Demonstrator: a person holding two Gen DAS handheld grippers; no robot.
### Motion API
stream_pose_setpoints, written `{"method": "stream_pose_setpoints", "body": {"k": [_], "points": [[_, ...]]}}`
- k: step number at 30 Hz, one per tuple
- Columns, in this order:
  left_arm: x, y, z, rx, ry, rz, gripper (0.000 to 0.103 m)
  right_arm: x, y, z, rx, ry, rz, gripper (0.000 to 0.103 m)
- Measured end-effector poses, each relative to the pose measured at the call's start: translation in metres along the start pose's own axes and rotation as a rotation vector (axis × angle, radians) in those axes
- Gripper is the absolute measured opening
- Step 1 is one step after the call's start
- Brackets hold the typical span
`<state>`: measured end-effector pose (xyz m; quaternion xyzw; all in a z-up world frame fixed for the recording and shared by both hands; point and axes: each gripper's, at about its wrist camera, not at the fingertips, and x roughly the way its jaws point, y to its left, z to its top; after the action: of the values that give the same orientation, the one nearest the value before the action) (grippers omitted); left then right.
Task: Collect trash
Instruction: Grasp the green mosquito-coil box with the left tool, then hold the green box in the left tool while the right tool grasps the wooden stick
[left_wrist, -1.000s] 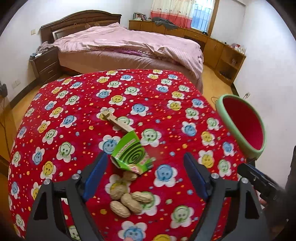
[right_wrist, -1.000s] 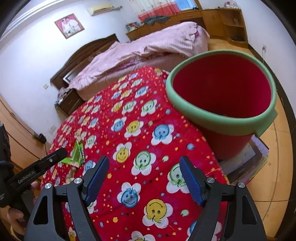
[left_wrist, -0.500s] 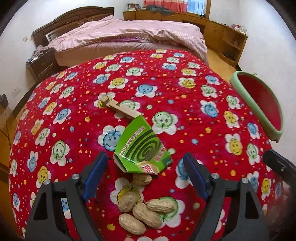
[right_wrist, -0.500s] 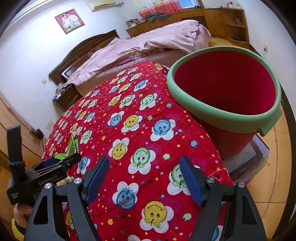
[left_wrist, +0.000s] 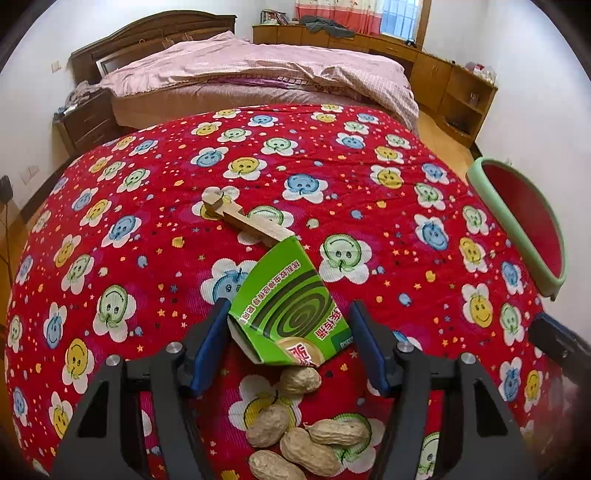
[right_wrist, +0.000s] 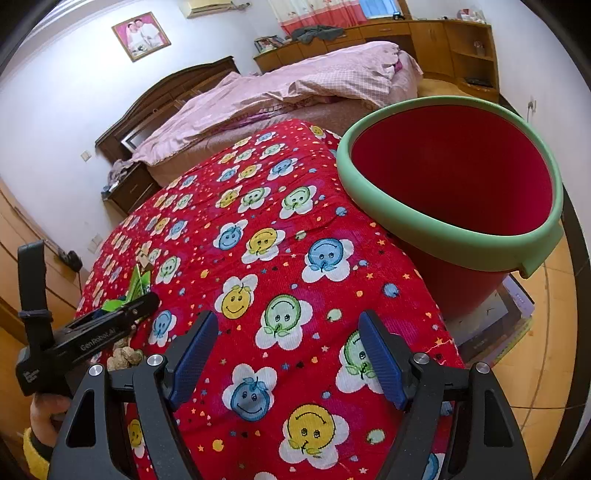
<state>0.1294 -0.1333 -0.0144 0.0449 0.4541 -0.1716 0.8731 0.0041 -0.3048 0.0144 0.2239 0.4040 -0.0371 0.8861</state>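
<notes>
We are bracketing the green carton (left_wrist: 286, 314) with our left gripper (left_wrist: 288, 343), whose jaws have just been closing: the blue pads (left_wrist: 208, 343) now sit at its two sides, near or at its edges, though we cannot tell that they are pressing. The carton is lying on the red quilt (left_wrist: 147, 221), overlapping a wooden piece (left_wrist: 245, 221), with peanuts (left_wrist: 306, 439) just beneath our fingers. Our right gripper (right_wrist: 288, 358) is waiting wide open and empty, keeping clear. The red bucket (right_wrist: 454, 173) is standing beside the quilt's edge, probably ready to receive the trash.
</notes>
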Motion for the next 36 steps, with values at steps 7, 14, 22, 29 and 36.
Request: {"method": "stream_pose_setpoints", "body": {"k": [7, 14, 22, 29, 36], "points": [[-0.024, 0.019, 0.004, -0.075, -0.055, -0.029, 0.065, 0.002, 0.010, 0.005, -0.017, 0.016, 0.017, 0.079], [-0.045, 0.047, 0.008, -0.139, -0.105, 0.029, 0.065, 0.007, 0.041, 0.018, -0.098, 0.015, 0.048, 0.079], [-0.050, 0.088, 0.003, -0.244, -0.113, 0.106, 0.065, 0.028, 0.086, 0.032, -0.229, 0.031, 0.084, 0.079], [-0.046, 0.113, -0.002, -0.287, -0.117, 0.176, 0.065, 0.064, 0.124, 0.036, -0.304, 0.059, 0.110, 0.079], [-0.035, 0.127, -0.007, -0.331, -0.095, 0.185, 0.065, 0.105, 0.156, 0.038, -0.392, 0.088, 0.135, 0.075]]}}
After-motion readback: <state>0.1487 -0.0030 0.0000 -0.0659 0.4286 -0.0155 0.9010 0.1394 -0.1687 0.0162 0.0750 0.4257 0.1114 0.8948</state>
